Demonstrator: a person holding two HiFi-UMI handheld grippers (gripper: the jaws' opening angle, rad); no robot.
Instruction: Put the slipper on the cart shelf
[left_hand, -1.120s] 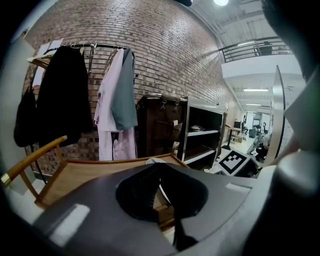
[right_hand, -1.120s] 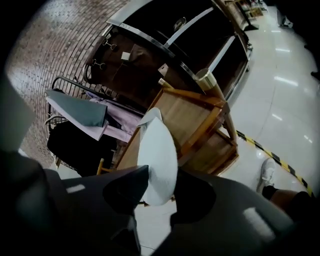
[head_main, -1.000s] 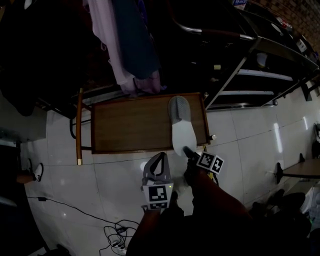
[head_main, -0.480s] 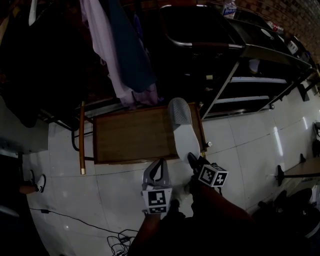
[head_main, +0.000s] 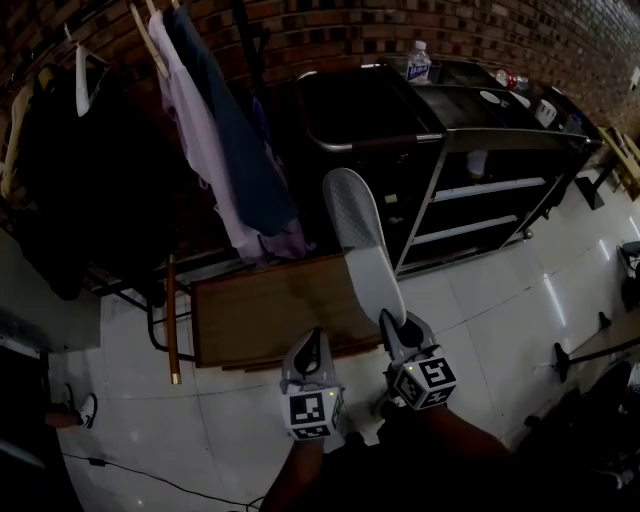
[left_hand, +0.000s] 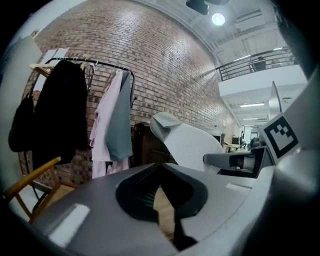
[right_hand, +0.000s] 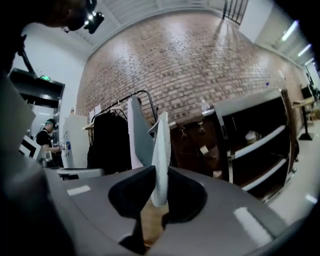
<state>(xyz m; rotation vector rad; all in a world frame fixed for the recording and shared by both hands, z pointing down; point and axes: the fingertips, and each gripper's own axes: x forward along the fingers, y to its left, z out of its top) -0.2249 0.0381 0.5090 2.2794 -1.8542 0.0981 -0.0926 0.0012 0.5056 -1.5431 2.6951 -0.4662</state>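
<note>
A pale grey slipper (head_main: 360, 240) hangs in the air above the low wooden table (head_main: 250, 320), sole toward me and toe pointing at the black cart (head_main: 470, 140). My right gripper (head_main: 395, 322) is shut on its heel end. In the right gripper view the slipper (right_hand: 161, 150) stands edge-on between the jaws of the right gripper (right_hand: 159, 195). The cart's shelves (head_main: 490, 188) lie beyond and to the right of the toe. My left gripper (head_main: 315, 335) floats just left of the right one, shut and holding nothing. The left gripper view catches the slipper (left_hand: 192, 145) at its right.
A clothes rack with hanging garments (head_main: 200, 140) stands behind the table on the left. A water bottle (head_main: 419, 62) and small items sit on the cart's top. Brick wall behind. White tiled floor (head_main: 520, 290) spreads to the right.
The slipper has come up off the wooden table in the right gripper, its toe now raised toward the cart. Both grippers and my view have shifted forward and up.
</note>
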